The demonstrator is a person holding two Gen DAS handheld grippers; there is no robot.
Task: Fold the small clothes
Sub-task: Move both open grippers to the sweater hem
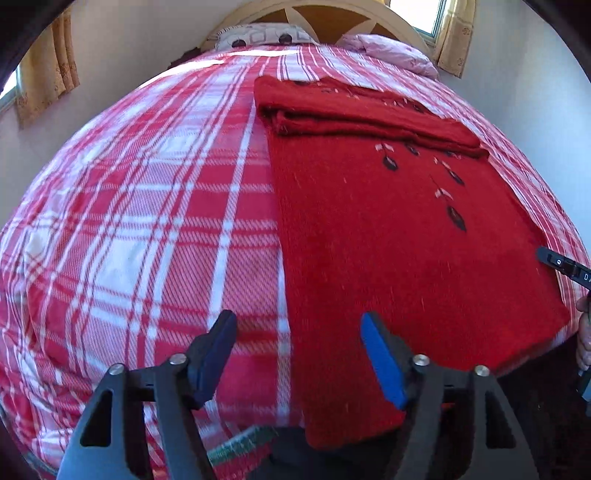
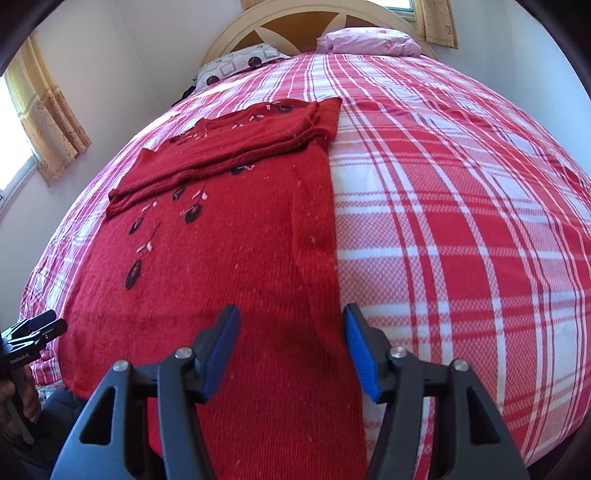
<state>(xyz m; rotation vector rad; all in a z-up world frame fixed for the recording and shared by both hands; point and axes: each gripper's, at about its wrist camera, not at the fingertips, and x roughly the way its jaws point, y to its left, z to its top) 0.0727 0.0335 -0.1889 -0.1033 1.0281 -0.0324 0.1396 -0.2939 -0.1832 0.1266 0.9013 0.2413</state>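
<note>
A red knitted sweater with dark embroidered flowers lies flat on the bed, its sleeves folded across the chest at the far end. It also shows in the right wrist view. My left gripper is open and empty, above the sweater's near left corner. My right gripper is open and empty, above the sweater's near right edge. The right gripper's tip shows at the right edge of the left wrist view. The left gripper shows at the left edge of the right wrist view.
The bed carries a red and white plaid cover, also in the right wrist view. Two pillows lie by the curved headboard. Curtained windows flank the bed.
</note>
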